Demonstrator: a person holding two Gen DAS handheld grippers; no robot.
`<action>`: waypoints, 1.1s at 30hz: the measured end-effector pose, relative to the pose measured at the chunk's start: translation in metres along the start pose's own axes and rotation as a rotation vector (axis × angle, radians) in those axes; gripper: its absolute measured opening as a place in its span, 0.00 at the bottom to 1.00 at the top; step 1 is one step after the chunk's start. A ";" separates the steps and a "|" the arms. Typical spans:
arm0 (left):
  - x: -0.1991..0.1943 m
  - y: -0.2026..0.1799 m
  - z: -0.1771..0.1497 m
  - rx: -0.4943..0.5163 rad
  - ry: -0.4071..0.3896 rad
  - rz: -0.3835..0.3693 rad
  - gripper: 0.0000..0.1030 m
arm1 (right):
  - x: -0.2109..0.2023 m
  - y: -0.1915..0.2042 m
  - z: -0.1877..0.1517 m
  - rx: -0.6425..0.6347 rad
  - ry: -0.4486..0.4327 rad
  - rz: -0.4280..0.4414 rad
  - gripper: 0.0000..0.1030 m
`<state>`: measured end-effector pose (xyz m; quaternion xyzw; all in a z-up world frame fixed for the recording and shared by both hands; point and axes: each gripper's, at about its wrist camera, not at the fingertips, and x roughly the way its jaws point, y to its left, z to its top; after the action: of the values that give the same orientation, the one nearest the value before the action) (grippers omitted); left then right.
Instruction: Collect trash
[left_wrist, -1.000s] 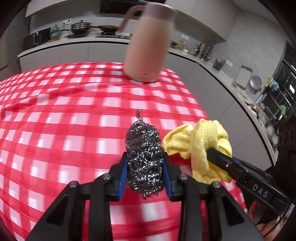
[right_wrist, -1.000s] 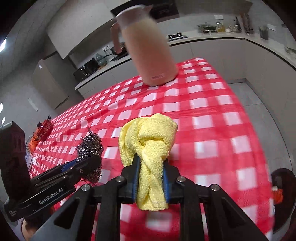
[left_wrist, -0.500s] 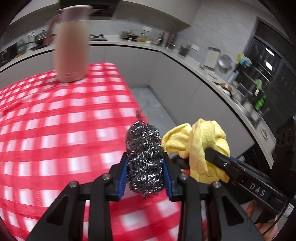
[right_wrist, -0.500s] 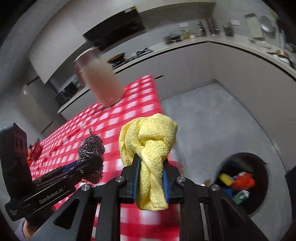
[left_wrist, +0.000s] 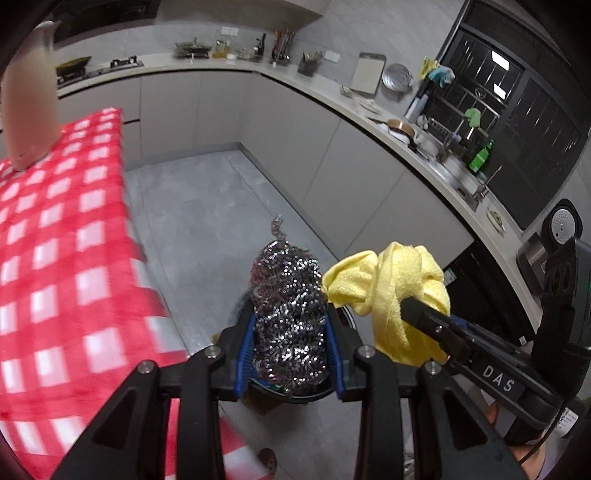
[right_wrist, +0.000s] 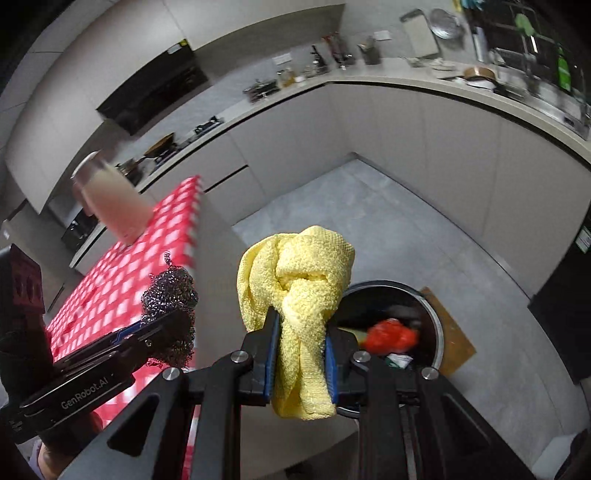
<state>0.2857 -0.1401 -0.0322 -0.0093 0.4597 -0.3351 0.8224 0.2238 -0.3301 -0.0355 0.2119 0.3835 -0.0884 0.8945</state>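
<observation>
The left gripper (left_wrist: 291, 343) has its jaws clamped on a steel wool scrubber (left_wrist: 288, 314), the blue pads pressed into both sides of the shiny tangle, with a loose curl of wire sticking up from the top. Just beside it, the right gripper (right_wrist: 300, 358) has its jaws shut tight on a knotted yellow cloth (right_wrist: 295, 288), which bulges out above the pads and hangs a little below them. The two bundles are held side by side in the air, near each other; I cannot tell whether they touch.

Both are off the desk now. The desk (left_wrist: 55, 258), covered in a red and white checked cloth, lies to the left, and a pale pink jug (left_wrist: 29, 99) stands on its far end, blurred.

Down on the grey floor (right_wrist: 388, 229) stands a round black bin (right_wrist: 428, 306). From the right wrist view its open mouth shows just behind and to the right of the yellow cloth, with something red (right_wrist: 388, 336) and other scraps inside, all blurred. It sits on a brown mat (right_wrist: 452, 339). In the left wrist view the bin is mostly hidden behind the scrubber and jaws.

A kitchen counter (left_wrist: 332, 88) with pans, bottles and utensils curves along the far walls.
</observation>
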 end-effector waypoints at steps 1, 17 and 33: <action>0.006 -0.003 0.000 -0.002 0.009 0.000 0.34 | 0.001 -0.010 0.000 0.006 0.006 -0.007 0.22; 0.076 -0.028 -0.022 -0.079 0.134 0.113 0.38 | 0.071 -0.083 -0.007 0.025 0.139 -0.024 0.22; 0.091 -0.041 -0.030 -0.146 0.105 0.221 0.72 | 0.086 -0.110 0.016 -0.033 0.084 0.011 0.44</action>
<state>0.2732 -0.2141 -0.1047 -0.0010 0.5235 -0.2079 0.8263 0.2584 -0.4351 -0.1219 0.2026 0.4209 -0.0682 0.8815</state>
